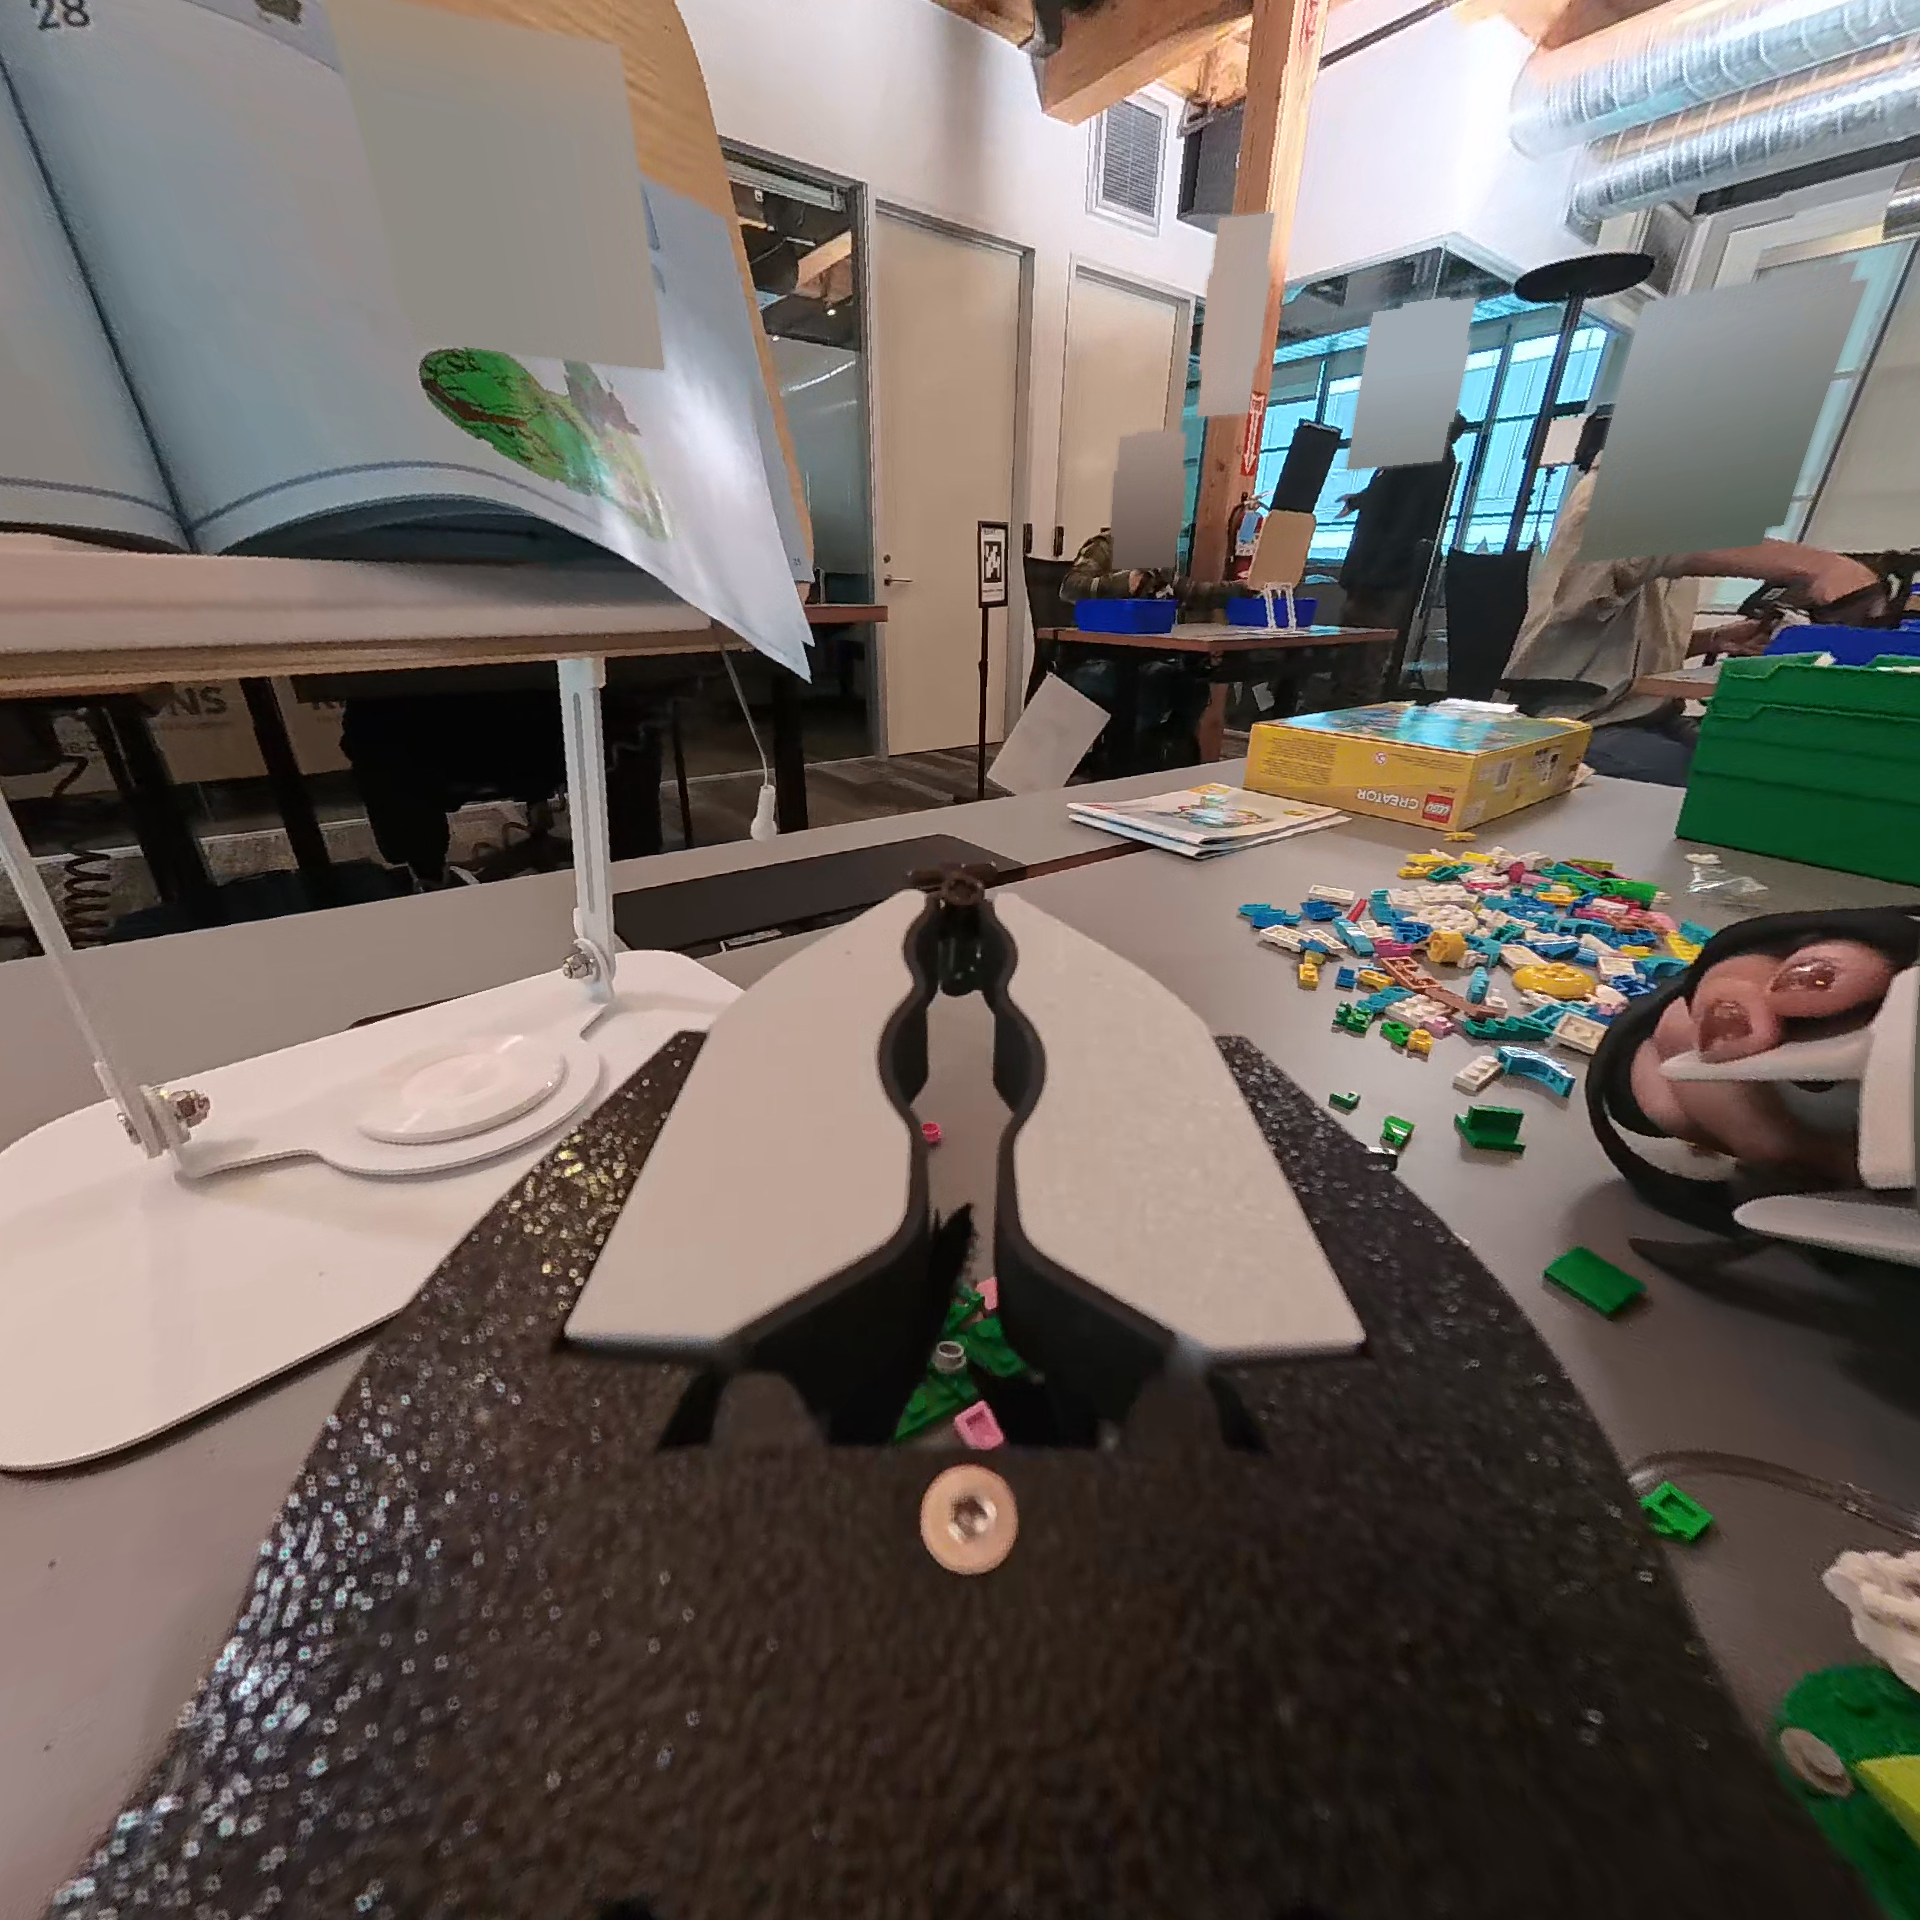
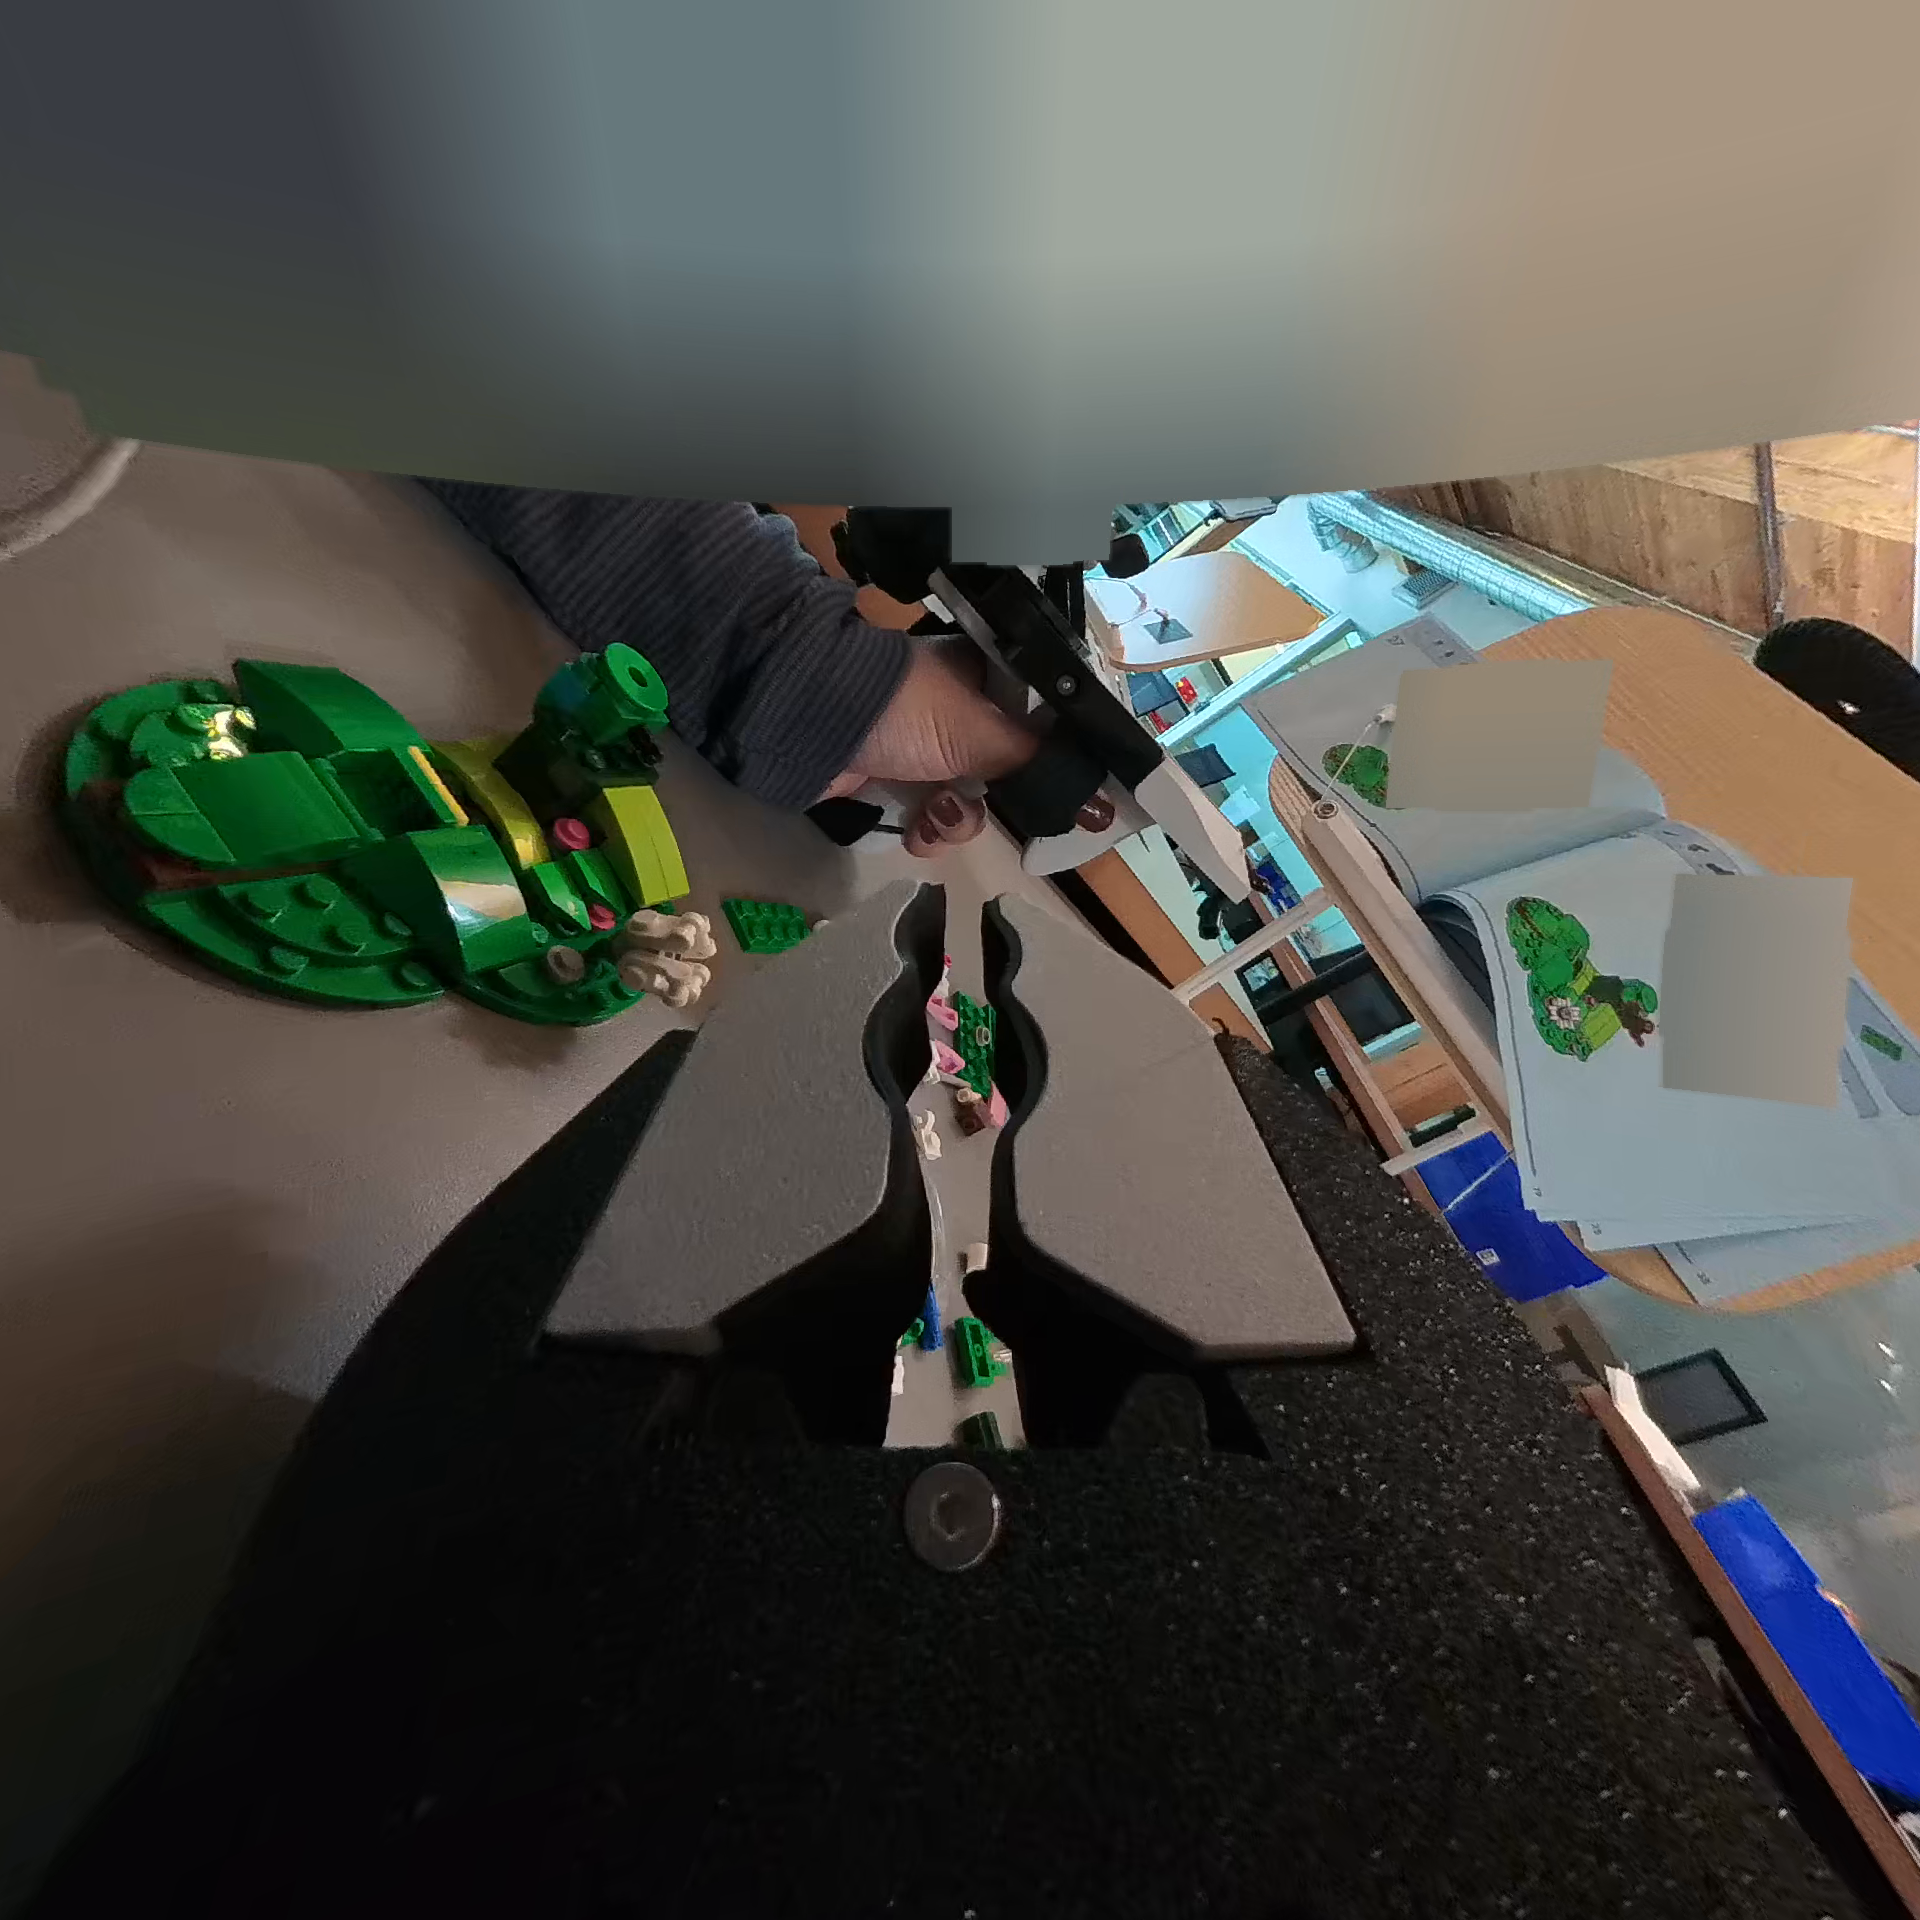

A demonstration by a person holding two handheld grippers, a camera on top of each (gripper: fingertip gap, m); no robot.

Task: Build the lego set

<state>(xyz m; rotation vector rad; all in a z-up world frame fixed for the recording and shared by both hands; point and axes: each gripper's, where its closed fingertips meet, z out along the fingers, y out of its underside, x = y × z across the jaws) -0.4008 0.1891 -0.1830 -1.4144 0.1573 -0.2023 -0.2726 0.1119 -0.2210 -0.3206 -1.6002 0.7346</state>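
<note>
Left tool (image 1: 958, 904): fingers nearly pressed together, tips pinching a small dark brown piece (image 1: 951, 883) held above the grey counter (image 1: 1351, 1299). Right tool (image 2: 961, 914): fingers close together with a narrow slot between them, nothing seen between the tips; whether it grips anything cannot be told. Green lego model (image 2: 353, 842): rounded green base with dark and lime green slopes, small red studs and a cream flower part, lying on the counter to the left of the right tool in the right wrist view. Small green plate (image 2: 767, 923): just beside the model. Loose pink, green and white pieces (image 2: 961, 1049): on the counter, seen through the slot of the right tool. Pile of mixed coloured bricks (image 1: 1475, 966): on the counter, right of the left tool. Yellow set box (image 1: 1413, 764) and a booklet (image 1: 1195, 821): beyond the pile. Green bin (image 1: 1818, 769): far right edge. Open instruction book (image 1: 312, 312): on a white stand (image 1: 260, 1195), to the left. Hand (image 2: 935, 727) with a dark striped sleeve: grips the left tool's handle in the right wrist view.
</note>
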